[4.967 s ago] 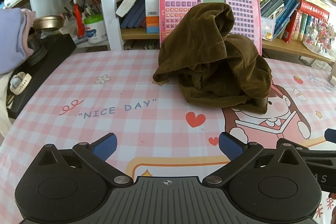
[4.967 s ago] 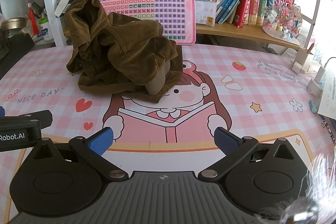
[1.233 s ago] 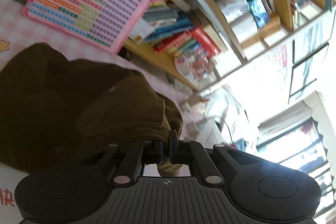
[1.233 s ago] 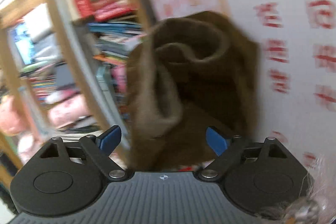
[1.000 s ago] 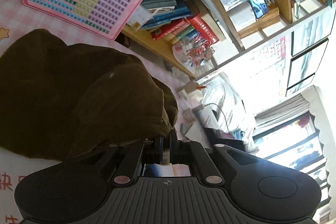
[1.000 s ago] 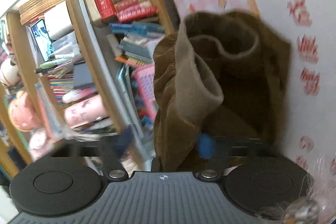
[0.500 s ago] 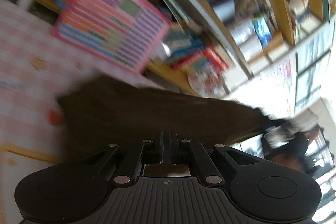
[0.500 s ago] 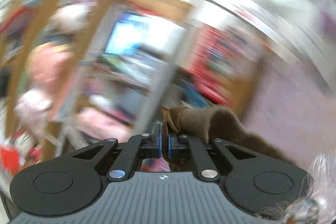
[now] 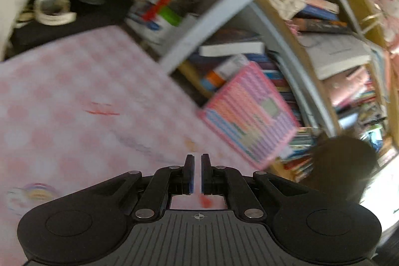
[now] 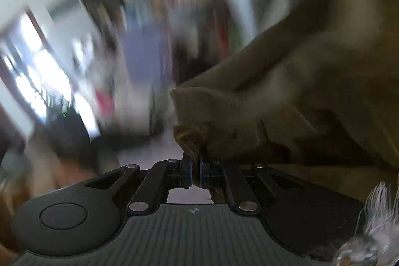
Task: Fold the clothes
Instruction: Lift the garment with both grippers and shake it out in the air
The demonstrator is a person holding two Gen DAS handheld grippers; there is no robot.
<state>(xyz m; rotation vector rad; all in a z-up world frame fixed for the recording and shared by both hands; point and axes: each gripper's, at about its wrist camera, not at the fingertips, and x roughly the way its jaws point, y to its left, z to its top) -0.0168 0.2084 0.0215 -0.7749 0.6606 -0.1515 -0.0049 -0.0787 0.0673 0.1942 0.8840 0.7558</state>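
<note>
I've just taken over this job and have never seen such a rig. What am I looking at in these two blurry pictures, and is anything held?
There is no robot. A person holds a two-finger gripper in each hand, and each gripper has a wide-angle camera that looks along its fingers. The black shape at the bottom of each picture is the gripper itself.

In the left camera's view, the left gripper is shut with nothing between its fingers. It is above a pink checked table, with a pink keyboard toy propped against bookshelves behind.

In the right camera's view, the right gripper is shut on an edge of the brown garment, which it holds up. Both views are blurred.
</note>
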